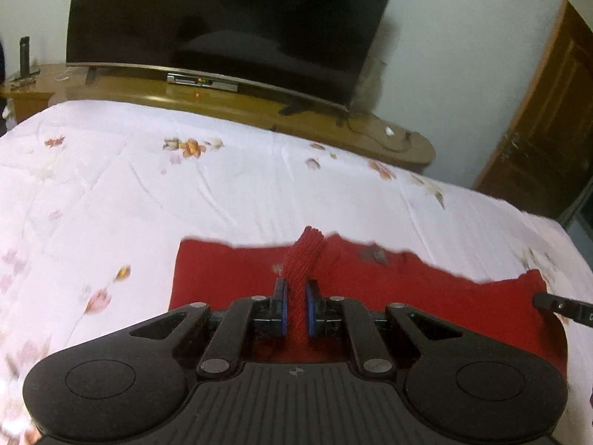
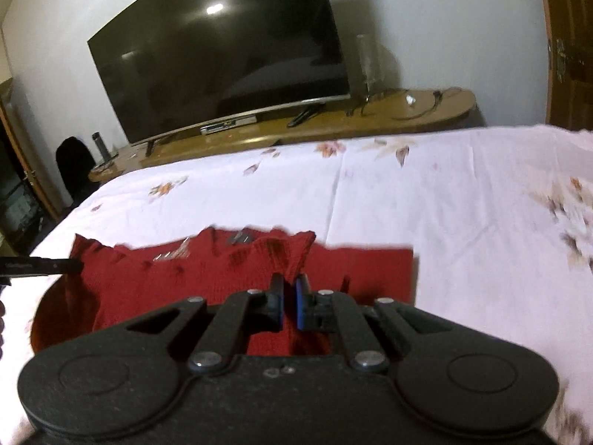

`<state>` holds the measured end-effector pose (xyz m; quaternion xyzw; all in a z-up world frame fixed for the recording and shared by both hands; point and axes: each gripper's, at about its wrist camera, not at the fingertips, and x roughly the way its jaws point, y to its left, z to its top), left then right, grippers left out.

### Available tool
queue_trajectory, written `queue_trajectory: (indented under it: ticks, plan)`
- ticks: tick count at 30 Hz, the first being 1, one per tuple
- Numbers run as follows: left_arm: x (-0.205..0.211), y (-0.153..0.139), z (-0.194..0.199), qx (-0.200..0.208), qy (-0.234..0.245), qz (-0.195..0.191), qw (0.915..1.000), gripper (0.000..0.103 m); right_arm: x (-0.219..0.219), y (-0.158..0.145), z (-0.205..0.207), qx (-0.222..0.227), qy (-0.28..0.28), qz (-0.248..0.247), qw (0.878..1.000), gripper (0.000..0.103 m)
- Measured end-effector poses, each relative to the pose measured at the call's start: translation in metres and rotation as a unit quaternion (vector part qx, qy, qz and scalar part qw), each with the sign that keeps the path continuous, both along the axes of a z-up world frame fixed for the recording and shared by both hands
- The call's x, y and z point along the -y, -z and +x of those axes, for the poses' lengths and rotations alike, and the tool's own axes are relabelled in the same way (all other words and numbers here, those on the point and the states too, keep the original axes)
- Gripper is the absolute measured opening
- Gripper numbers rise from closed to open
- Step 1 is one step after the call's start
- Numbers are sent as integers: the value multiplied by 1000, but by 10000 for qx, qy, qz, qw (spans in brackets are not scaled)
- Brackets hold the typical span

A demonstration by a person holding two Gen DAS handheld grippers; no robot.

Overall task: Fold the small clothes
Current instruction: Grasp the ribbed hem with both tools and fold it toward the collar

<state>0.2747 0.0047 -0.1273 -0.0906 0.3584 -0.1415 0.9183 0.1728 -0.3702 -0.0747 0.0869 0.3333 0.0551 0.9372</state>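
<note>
A small red knit garment (image 1: 426, 289) lies spread on a white floral bedsheet (image 1: 185, 193). My left gripper (image 1: 296, 289) is shut on a bunched fold of the red knit, which sticks up between the blue pads. In the right wrist view the same garment (image 2: 178, 282) lies across the sheet (image 2: 463, 222), and my right gripper (image 2: 290, 285) is shut on a raised fold of it. Each view shows the tip of the other gripper at the garment's far edge, at the right of the left wrist view (image 1: 563, 306) and at the left of the right wrist view (image 2: 40, 265).
A large dark television (image 1: 229, 22) stands on a long wooden cabinet (image 1: 370, 137) beyond the bed's far edge, with cables and a set-top box on it. A brown wooden door (image 1: 548, 118) is at the right. A dark chair (image 2: 74, 163) stands left of the bed.
</note>
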Motion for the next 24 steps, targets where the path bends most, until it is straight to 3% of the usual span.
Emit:
queue_trajectory:
  ticks: [7,15,17,19,22,23,24]
  plan:
    - [14,34,57,-171,-328,143,9992,9,6,31,69,-206,236,26,9995,7]
    - [25,81,82,-612,-513,576,9951,10,5,77,102,-659,556,-281,9959,8]
    - [30,77,78,-501,-479,719,9950,10,6,88,105,-906,538,-258,9941,11]
    - [32,68,73,-425,-467,766,9951,12,9,84,100,-850,571,-143,9946,19]
    - [28,50,61,-259,-561,714,9955,36,8,66,87,-624,653,-200,9957,26]
    - [26,44,55,-176,-582,698,9957,55,6,61,82,-534,637,-237,9963,27]
    - [27,38,47,-67,-575,702,9958,67,3,54,76,-428,597,-266,9969,27]
